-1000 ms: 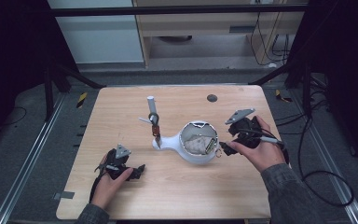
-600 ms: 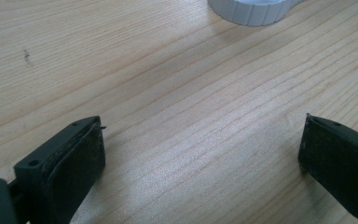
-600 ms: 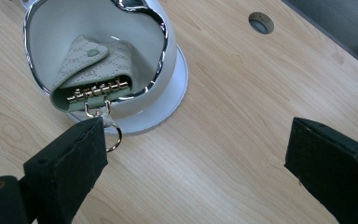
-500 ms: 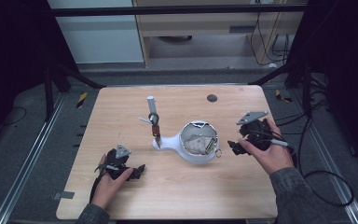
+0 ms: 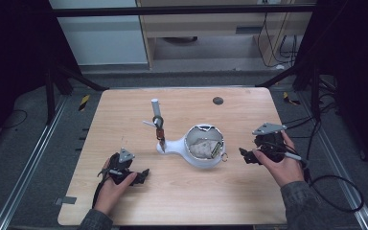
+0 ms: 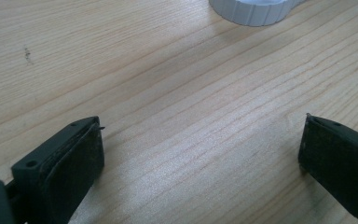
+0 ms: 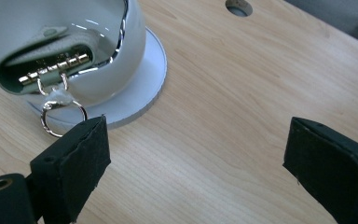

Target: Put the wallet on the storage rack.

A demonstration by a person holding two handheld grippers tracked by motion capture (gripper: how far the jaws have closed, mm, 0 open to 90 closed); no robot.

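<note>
High view overhead, gripper views close, table (image 5: 187, 191) shared

No readable text, labels or numbers anywhere.

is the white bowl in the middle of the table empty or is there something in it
Not empty. The white bowl holds a grey pouch with a gold zipper, and a metal ring hangs over its rim.

A light wooden surface (image 5: 187, 191) with rounded corners and visible grain stands on a grey floor. Near its middle sits a white, glossy dish-shaped holder (image 5: 203, 151) on a round ribbed base, with a narrow arm reaching left to a thin upright post (image 5: 157, 120). A small metal ring (image 7: 63, 119) rests on the wood beside the base. A dark round hole (image 5: 217, 100) marks the far edge.
</note>
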